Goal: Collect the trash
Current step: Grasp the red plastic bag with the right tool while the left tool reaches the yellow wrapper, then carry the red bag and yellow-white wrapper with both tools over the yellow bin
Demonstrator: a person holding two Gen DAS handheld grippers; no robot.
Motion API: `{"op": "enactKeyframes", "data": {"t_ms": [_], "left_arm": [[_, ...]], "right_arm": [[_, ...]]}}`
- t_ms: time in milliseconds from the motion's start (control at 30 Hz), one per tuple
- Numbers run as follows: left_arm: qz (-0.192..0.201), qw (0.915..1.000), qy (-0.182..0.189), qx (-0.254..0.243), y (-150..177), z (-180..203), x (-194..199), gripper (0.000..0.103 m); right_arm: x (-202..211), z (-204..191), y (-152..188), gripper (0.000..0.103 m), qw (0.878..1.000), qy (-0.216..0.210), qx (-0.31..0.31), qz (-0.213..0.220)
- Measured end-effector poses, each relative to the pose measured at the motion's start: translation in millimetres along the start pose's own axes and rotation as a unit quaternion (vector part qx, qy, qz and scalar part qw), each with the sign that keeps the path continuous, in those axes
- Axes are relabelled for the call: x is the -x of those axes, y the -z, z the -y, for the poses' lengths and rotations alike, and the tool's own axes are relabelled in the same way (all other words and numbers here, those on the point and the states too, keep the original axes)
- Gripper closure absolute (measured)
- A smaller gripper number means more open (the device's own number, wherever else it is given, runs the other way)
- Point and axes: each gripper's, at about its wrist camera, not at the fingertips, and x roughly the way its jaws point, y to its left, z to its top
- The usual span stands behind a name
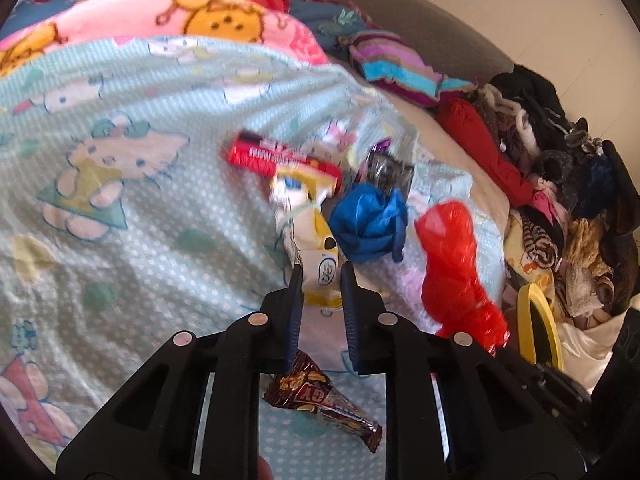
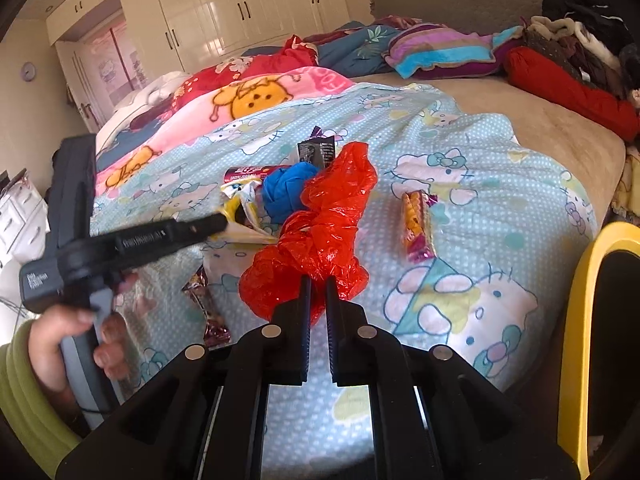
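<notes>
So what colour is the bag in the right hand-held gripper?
Red bag, clearest in the right wrist view.

red bag: crumpled, lifted | yellow-white wrapper: creased, on blanket

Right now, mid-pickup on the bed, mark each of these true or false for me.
1. The right gripper has its fingers clamped on the crumpled red plastic bag. True.
2. The left gripper holds the crumpled blue plastic bag. False: its fingers pinch the white and yellow snack wrapper; the blue bag lies beyond on the blanket.
3. The brown chocolate bar wrapper lies loose on the pale blue cartoon-cat blanket. True.
4. The red cylindrical snack tube is already in the yellow-rimmed bin. False: it lies on the blanket, behind the wrapper.
5. The orange and pink snack packet is held by a gripper. False: it lies untouched.
</notes>
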Motion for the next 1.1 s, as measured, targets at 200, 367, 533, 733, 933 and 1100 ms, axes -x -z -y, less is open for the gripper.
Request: {"op": "enactKeyframes", "data": {"t_ms": [200, 367, 533, 733, 933, 1100], "left_arm": [[0.038, 0.9992, 0.010, -0.005, -11.4, 7.2, 23.8, 0.091], [0.059, 0.9979, 0.023, -0.018, -16.8, 20.6, 38.8, 0.091], [0.068, 0.9968, 0.033, -0.025, -18.9, 32.5, 47.5, 0.091], [0.075, 0.9954, 0.044, -0.040, -17.5, 46.8, 55.1, 0.091], [0.083, 0.9935, 0.054, -0.057, -15.2, 61.8, 63.0, 0.091], [0.087, 0.9916, 0.060, -0.074, -12.9, 74.3, 67.7, 0.091]], "right_arm": [[9.9, 2.2, 2.5, 0.096, 1.000, 0.003, -0.002, 0.009], [16.4, 2.0, 3.9, 0.096, 1.000, 0.003, -0.003, 0.015], [26.3, 3.0, 0.9, 0.096, 1.000, 0.006, -0.004, 0.028], [39.7, 2.9, -3.2, 0.096, 0.999, 0.002, -0.007, 0.041], [51.9, 2.7, -7.0, 0.096, 0.999, -0.004, -0.007, 0.050], [62.2, 5.8, -7.9, 0.096, 0.998, 0.002, -0.004, 0.056]]}}
